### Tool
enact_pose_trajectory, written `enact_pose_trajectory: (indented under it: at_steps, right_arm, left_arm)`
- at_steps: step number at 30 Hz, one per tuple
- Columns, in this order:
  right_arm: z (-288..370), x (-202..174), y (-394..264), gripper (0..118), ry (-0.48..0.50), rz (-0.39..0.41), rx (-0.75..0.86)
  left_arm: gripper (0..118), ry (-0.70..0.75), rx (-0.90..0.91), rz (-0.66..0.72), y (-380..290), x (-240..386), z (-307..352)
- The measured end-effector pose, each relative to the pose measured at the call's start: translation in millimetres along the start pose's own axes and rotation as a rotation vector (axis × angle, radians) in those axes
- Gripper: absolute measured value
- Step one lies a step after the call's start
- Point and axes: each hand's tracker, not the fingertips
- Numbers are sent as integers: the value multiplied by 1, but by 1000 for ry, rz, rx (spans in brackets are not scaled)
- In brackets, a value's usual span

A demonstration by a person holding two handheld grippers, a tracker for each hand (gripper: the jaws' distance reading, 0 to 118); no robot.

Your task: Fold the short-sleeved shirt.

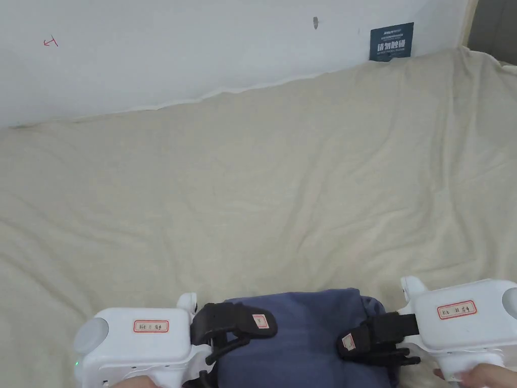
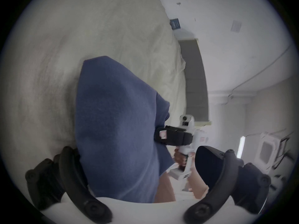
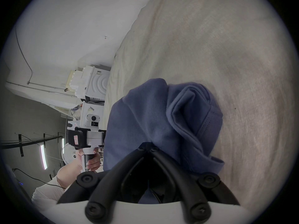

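The blue shirt (image 1: 303, 333) lies bunched at the bed's (image 1: 252, 202) near edge between both tools, the right tool (image 3: 148, 146) clamped on its right side, the left tool (image 2: 137, 167) spread apart around its left.

The head view looked steeply down from above the near edge of a cream fabric-covered bed (image 1: 262, 192), toward the white wall (image 1: 176, 45) behind it. The left gripper view rode low and close, rolled sideways, facing across a folded blue cotton shirt (image 2: 116, 122) toward the white-bodied, black-jawed right gripper (image 2: 163, 134). The right gripper view sat just as near, also rolled, facing back over the same shirt toward the matching left gripper (image 3: 76, 138). All three shared the shirt, bed and wall.
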Motion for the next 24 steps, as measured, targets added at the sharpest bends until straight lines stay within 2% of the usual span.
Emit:
enact_pose_trajectory:
  at_steps: [1,3,4,5,7,12,15,17,21,24]
  right_arm:
    - [0,0,0,1,0,2,0]
    - [0,1,1,1,0,5,2]
    - [0,0,0,1,-1,4,3]
    - [0,0,0,1,3,3,7]
    - [-1,-2,-2,1,-6,3,16]
    - [3,-16,-5,1,-51,42,38]
    - [11,-32,-10,1,-67,132,79]
    - [16,-43,-16,1,-52,152,91]
    - [11,-72,-35,1,-13,173,113]
    - [-4,-93,-49,1,25,174,111]
  left_arm:
    - [115,63,-1,-49,0,6,0]
    - [95,211,-6,-135,-3,20,-1]
    - [73,268,-7,-163,-5,24,1]
    - [27,357,13,-213,-5,24,3]
    - [25,238,7,-142,-6,21,5]
    - [25,290,15,-187,-9,28,3]
    - [25,281,26,-181,-13,29,13]
    - [25,306,36,-214,-17,36,27]
    - [25,414,58,-287,-18,38,95]
    - [25,554,97,-269,-10,20,176]
